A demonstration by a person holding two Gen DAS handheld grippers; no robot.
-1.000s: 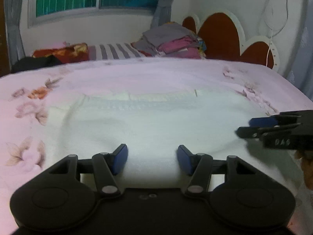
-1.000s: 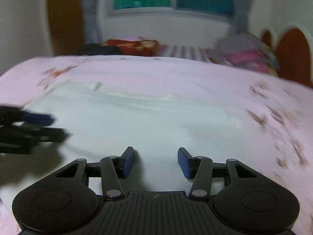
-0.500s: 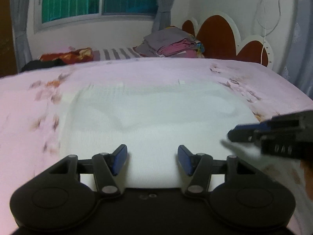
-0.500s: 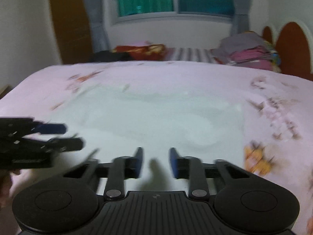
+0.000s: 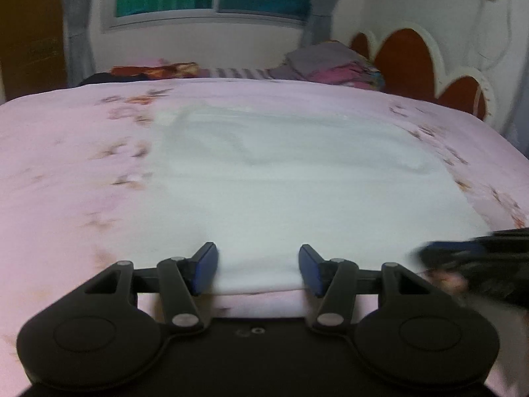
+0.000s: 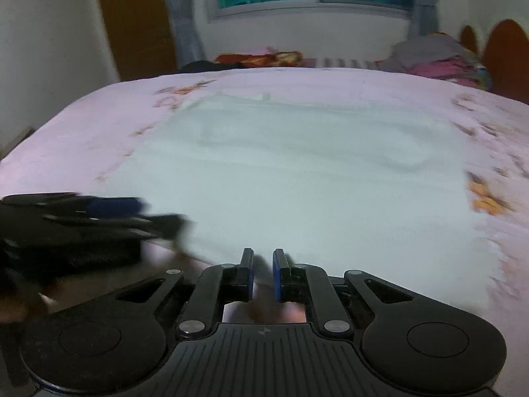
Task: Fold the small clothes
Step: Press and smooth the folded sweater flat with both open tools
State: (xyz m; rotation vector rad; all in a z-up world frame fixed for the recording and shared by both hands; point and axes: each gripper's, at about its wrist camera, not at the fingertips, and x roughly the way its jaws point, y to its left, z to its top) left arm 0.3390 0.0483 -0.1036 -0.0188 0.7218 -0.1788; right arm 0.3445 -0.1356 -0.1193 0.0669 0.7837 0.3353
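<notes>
A white garment [image 5: 297,172] lies spread flat on the pink flowered bedsheet [image 5: 66,172]. My left gripper [image 5: 258,259] is open and straddles the garment's near hem, its blue pads apart from the cloth. My right gripper [image 6: 263,259] is at the same hem further right. Its jaws are closing, with only a narrow gap left and the edge of the white garment [image 6: 297,172] between the tips. Each gripper shows as a blur in the other's view: the right gripper [image 5: 463,253] at the right edge, the left gripper [image 6: 158,218] at the left.
A stack of folded clothes [image 5: 330,64] sits at the bed's far end beside the red scalloped headboard [image 5: 406,56]. A striped cloth [image 5: 241,73], a red-orange cloth [image 5: 158,70] and a dark one lie along the far edge. Bare sheet flanks the garment on both sides.
Both grippers have drawn back from over the garment to its near hem. The right gripper's jaws have gone from wide apart to nearly together. The left gripper's jaws stand as before.
</notes>
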